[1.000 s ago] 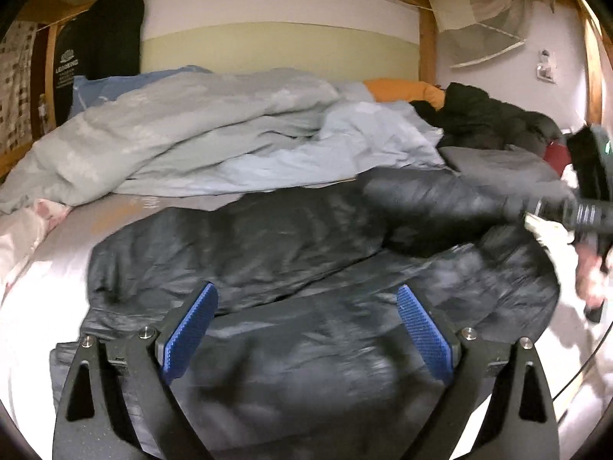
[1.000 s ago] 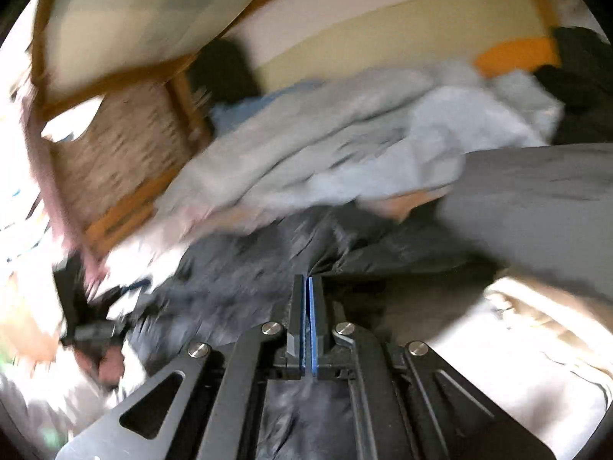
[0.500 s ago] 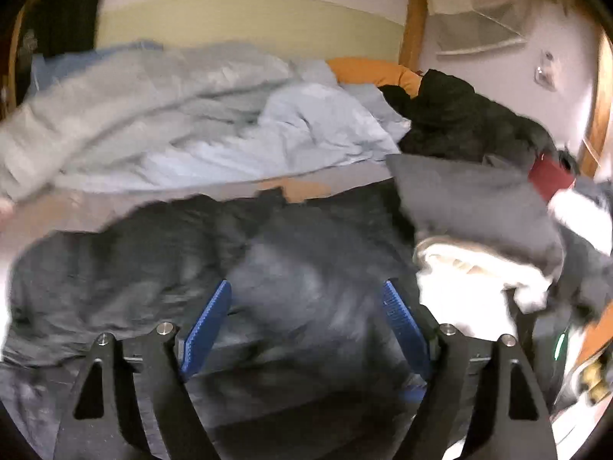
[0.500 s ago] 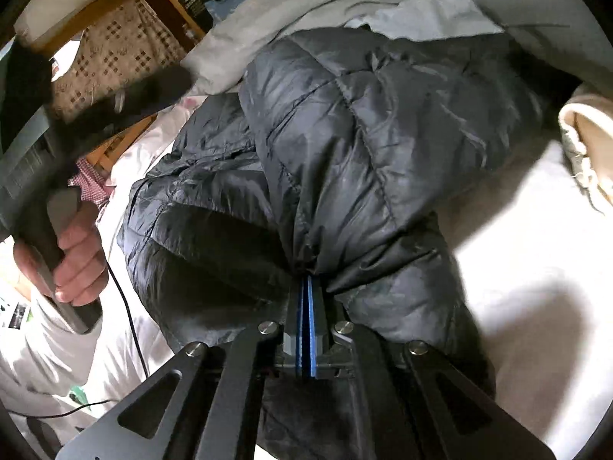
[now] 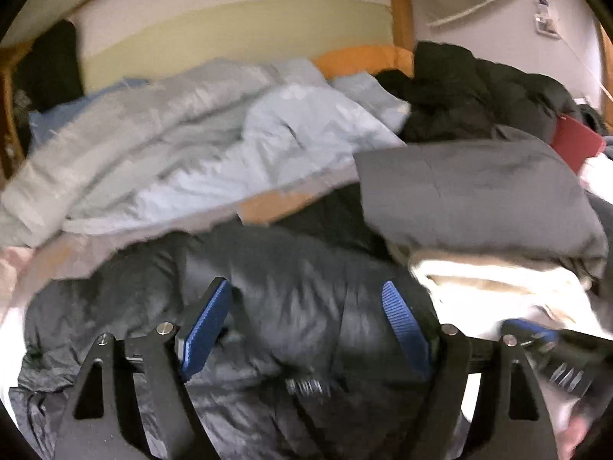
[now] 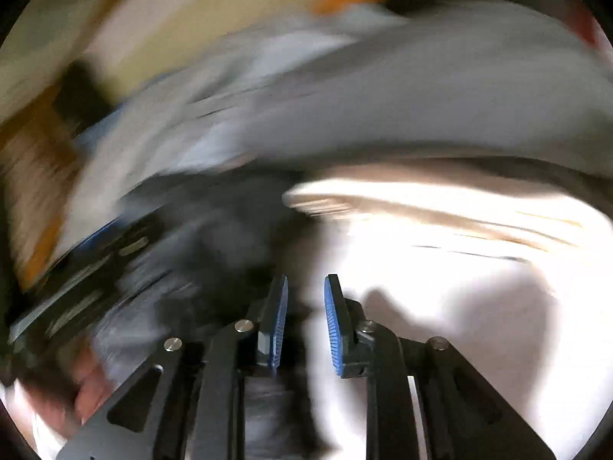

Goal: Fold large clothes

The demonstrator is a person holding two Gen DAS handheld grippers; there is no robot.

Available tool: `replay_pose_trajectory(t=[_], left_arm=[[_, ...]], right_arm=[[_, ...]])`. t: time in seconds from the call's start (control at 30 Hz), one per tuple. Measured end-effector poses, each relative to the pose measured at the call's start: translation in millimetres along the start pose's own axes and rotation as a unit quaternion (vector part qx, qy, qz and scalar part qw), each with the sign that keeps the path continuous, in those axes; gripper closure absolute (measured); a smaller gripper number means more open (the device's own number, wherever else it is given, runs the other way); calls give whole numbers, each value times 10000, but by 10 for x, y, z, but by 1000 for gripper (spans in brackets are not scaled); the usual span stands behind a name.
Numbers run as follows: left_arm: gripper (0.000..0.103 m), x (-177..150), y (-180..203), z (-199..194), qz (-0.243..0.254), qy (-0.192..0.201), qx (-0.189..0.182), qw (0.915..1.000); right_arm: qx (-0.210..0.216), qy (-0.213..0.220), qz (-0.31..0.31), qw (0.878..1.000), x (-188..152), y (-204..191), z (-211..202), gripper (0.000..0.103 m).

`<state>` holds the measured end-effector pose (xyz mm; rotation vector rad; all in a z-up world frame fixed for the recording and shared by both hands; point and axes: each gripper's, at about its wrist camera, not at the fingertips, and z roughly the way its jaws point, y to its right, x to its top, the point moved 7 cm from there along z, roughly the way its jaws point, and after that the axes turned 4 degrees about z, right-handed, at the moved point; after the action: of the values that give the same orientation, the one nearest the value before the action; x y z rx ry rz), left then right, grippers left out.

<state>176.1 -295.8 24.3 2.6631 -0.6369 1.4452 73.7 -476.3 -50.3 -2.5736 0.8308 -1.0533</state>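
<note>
A dark grey puffer jacket (image 5: 291, 283) lies spread on the white bed sheet (image 6: 479, 306), one part folded over its body. My left gripper (image 5: 306, 326) hovers low over the jacket's middle, jaws wide open, its blue pads (image 5: 203, 329) clear of the cloth. In the heavily blurred right wrist view, the jaws of my right gripper (image 6: 305, 322) are opening at the jacket's (image 6: 230, 237) right edge. Dark cloth shows below the gap, but the pads do not press on it. The right gripper (image 5: 555, 360) also shows blurred at the lower right of the left wrist view.
A crumpled pale blue duvet (image 5: 199, 142) fills the back of the bed. At the right is a folded grey garment (image 5: 471, 199) on a cream one (image 5: 498, 280), behind them a black coat heap (image 5: 479, 88) and a red item (image 5: 574, 142). A wooden post (image 5: 398, 4) stands at the wall.
My right gripper, shut on the jacket before, has parted its jaws and swung fast; its view is now smeared. My left gripper has shifted right toward the folded stack and narrowed slightly.
</note>
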Motion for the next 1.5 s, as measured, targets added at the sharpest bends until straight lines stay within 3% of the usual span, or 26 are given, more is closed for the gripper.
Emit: replay_pose_trajectory(t=[0.07, 0.13, 0.23, 0.33, 0.43, 0.47, 0.53, 0.57, 0.6, 0.73, 0.77, 0.87, 0.97, 1.1, 1.13, 1.17, 1.2, 1.37, 1.5], left_arm=[[22, 99, 104, 0, 126, 109, -132, 9998], [18, 175, 310, 46, 562, 50, -328, 9979], [16, 225, 524, 224, 1209, -126, 20, 9926], [16, 162, 718, 435, 1581, -555, -302, 9854], [16, -23, 773, 734, 1798, -1367, -119, 9741], [18, -85, 772, 826, 1786, -1584, -118, 9710], [43, -197, 720, 917, 1717, -1752, -158, 9693], [73, -208, 643, 917, 1715, -1700, -28, 9704], [89, -182, 546, 869, 1657, -1545, 78, 9740], [93, -9, 90, 296, 905, -477, -137, 9947], [93, -6, 1, 129, 821, -254, -175, 9961], [93, -125, -224, -305, 676, 181, -396, 9968], [93, -391, -382, -496, 553, 133, -703, 9959], [92, -753, -460, -681, 470, 98, -878, 9950], [92, -841, -459, -712, 493, 94, -925, 9944], [92, -924, -454, -721, 541, 84, -954, 9939], [92, -1000, -450, -725, 580, 91, -971, 9935], [91, -1315, -398, -756, 778, -50, -1113, 9907], [90, -1431, -433, -771, 769, -144, -1271, 9888]], right_arm=[[-5, 389, 301, 9988, 154, 248, -130, 81], [-202, 668, 553, 9960, 266, 480, -251, 81], [-206, 940, 965, 9907, 322, 665, -399, 81], [-164, 985, 913, 9908, 358, 625, -480, 81], [-320, 1128, 597, 9913, 371, 499, -511, 81], [-369, 1127, 481, 9918, 401, 460, -495, 81], [-361, 1071, 364, 9929, 391, 450, -460, 81], [-296, 995, 329, 9940, 374, 414, -417, 81], [-246, 919, 317, 9950, 410, 425, -399, 81], [-242, 852, -9, 9961, 324, 295, -306, 81], [-201, 881, -101, 9959, 323, 257, -298, 81], [498, 856, -363, 9944, 273, 47, -308, 82], [1459, 741, -234, 9862, 209, -153, -343, 81], [2211, 317, -409, 9739, 118, -455, -275, 77], [2323, 189, -409, 9716, 89, -518, -233, 62], [2450, 68, -354, 9689, 59, -587, -181, 40], [2559, 29, -304, 9662, 36, -618, -155, 35], [2739, -571, -132, 9600, -51, -869, 168, 34], [2482, -1084, 8, 9626, -103, -985, 612, 34]])
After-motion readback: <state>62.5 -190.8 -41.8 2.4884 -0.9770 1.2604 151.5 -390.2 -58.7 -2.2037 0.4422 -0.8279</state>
